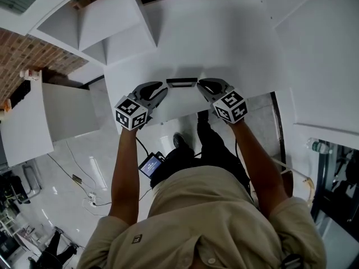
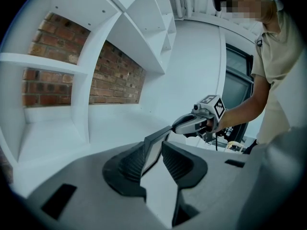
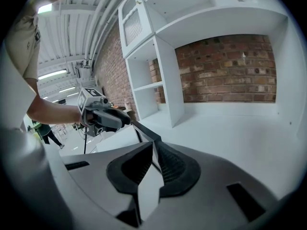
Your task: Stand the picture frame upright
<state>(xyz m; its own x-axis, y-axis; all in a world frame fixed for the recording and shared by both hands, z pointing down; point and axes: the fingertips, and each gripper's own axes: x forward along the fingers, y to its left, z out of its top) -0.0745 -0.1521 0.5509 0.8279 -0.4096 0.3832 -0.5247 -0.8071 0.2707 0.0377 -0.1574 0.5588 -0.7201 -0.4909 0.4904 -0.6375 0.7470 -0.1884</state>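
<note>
black frame (image 1: pixel 181 83) hangs between the two grippers over a white shelf (image 1: pixel 224 38). left gripper (image 1: pixel 163 89) has its jaws clamped on the frame's near end. right gripper (image 1: pixel 201 85), jaws almost together, pinches the thin far end.

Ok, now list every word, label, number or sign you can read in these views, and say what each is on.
No text here is readable.
Left marker cube, right marker cube: black-and-white square patterns, no letters.
Small device's screen: lit, too small to read.
Shirt patch: too small to read.
Picture frame: no print visible.
</note>
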